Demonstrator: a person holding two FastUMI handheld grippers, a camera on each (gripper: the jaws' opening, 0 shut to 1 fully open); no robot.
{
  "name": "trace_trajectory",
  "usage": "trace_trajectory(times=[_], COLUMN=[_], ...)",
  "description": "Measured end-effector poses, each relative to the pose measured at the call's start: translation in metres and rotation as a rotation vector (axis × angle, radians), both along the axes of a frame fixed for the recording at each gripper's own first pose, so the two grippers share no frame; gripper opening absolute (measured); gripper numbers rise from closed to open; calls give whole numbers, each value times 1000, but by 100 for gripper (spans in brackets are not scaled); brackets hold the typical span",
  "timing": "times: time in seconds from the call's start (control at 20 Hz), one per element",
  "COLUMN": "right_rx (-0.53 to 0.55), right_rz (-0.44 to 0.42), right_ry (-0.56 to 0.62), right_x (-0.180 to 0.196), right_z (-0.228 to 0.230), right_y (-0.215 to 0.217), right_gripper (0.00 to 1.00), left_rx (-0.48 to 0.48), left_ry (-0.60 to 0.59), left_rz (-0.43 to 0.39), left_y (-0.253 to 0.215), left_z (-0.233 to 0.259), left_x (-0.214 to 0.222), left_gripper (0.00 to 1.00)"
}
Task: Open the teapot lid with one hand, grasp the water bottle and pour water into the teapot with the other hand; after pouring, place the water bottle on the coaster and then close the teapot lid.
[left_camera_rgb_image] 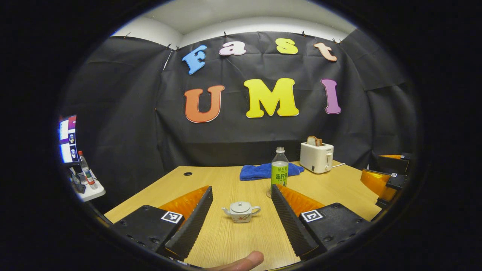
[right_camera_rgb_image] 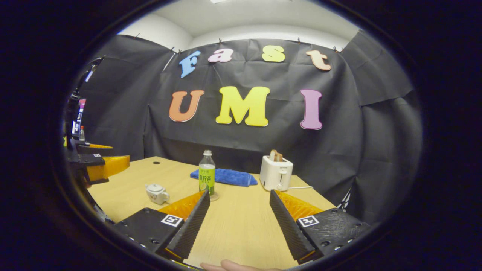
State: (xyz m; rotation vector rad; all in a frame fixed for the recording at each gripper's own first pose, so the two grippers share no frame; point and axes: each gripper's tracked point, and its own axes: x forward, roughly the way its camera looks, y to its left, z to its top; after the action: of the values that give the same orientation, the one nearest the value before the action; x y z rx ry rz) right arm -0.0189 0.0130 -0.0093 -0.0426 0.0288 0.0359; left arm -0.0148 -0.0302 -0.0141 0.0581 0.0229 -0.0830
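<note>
Pale wood makes up the table (left_camera_rgb_image: 226, 233), and in the left gripper view the left gripper (left_camera_rgb_image: 241, 214) hangs above it with jaws spread wide, holding nothing; the small white teapot (left_camera_rgb_image: 241, 211), lid on, sits between its fingers farther ahead. Behind stands the water bottle (left_camera_rgb_image: 279, 169), upright on a coaster (left_camera_rgb_image: 269, 195), before a blue cloth (left_camera_rgb_image: 263, 171) and a white toaster (left_camera_rgb_image: 317, 156); a monitor (left_camera_rgb_image: 68, 139) glows far left. In the right gripper view the right gripper (right_camera_rgb_image: 239, 214) is likewise wide apart and empty, the teapot (right_camera_rgb_image: 157, 193) lies off to its left, the bottle (right_camera_rgb_image: 206, 175) just past its left finger, and the left gripper (right_camera_rgb_image: 99, 165) shows at the left edge.
</note>
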Motion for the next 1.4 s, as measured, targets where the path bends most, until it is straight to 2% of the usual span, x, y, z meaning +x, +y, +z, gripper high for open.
trace_trajectory(times=[0.2,0.25,0.4,0.65,1.4], right_rx=[13,23,43,48,43], right_rz=[-52,-39,-26,-1,24], right_ry=[2,-10,-31,-8,34], right_x=[-14,-16,-15,-6,4], right_z=[15,20,23,14,-3], right_y=[-13,-12,-14,-8,2], right_gripper=[95,93,95,97,93], left_rx=[-40,-46,-56,-28,-25], left_ry=[3,-3,-27,-39,-23], left_rz=[-17,-16,-5,4,46], left_y=[-4,-3,-1,-4,6], left_z=[5,7,16,16,5], left_x=[-9,-11,-15,-18,-4], left_gripper=[98,98,98,98,98])
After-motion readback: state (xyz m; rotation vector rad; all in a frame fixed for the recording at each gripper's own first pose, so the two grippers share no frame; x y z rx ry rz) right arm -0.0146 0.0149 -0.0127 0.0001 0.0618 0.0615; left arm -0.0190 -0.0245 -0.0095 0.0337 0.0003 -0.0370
